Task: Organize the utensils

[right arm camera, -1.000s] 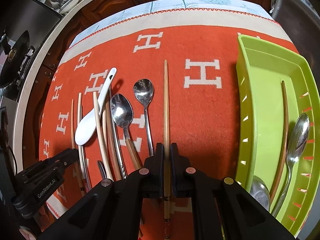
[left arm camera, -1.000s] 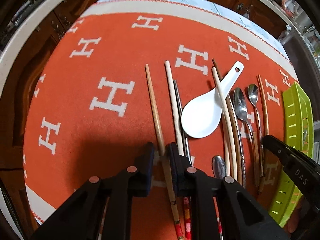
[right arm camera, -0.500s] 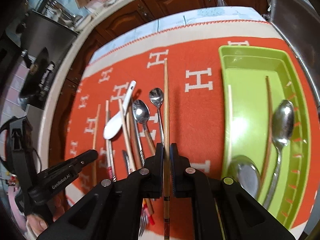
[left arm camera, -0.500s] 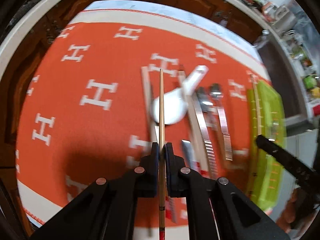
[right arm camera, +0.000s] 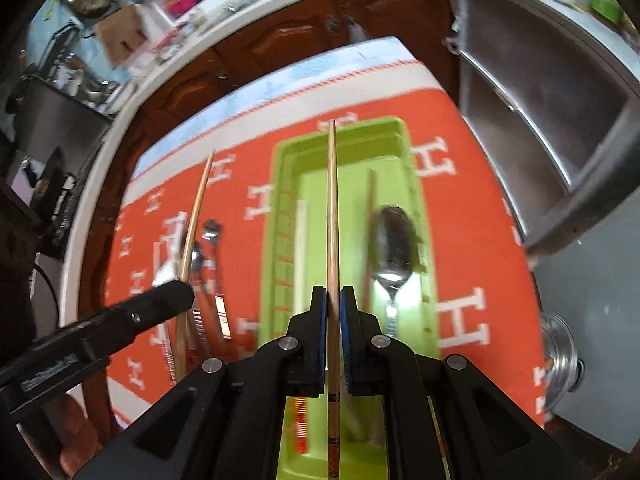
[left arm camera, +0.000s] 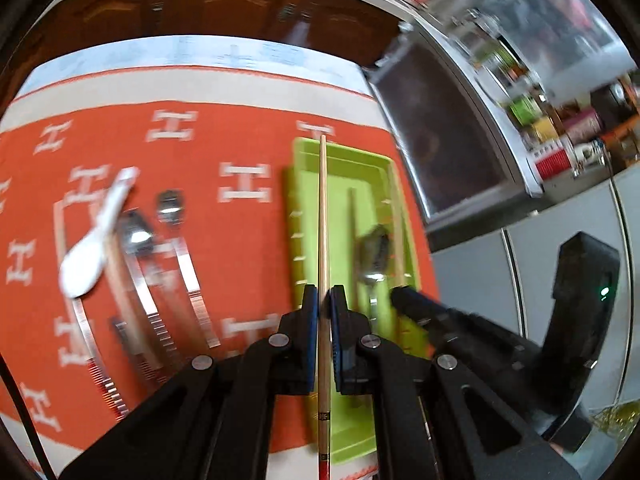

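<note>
Sitting on orange cloth, green tray already holding spoon. Left gripper clamping chopstick, right gripper clamping second chopstick, both hanging above tray. Sticks looking light, stiff, slick (pinching near handle end, so tips likely swinging).

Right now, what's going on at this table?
A person is sorting utensils with two handheld grippers. The left gripper is shut on a chopstick, and the right gripper is shut on a second chopstick. Both are held over the green tray, which already holds a metal spoon and a chopstick or two. A white spoon and more metal spoons lie on the orange cloth. The frames are motion-blurred.
</note>
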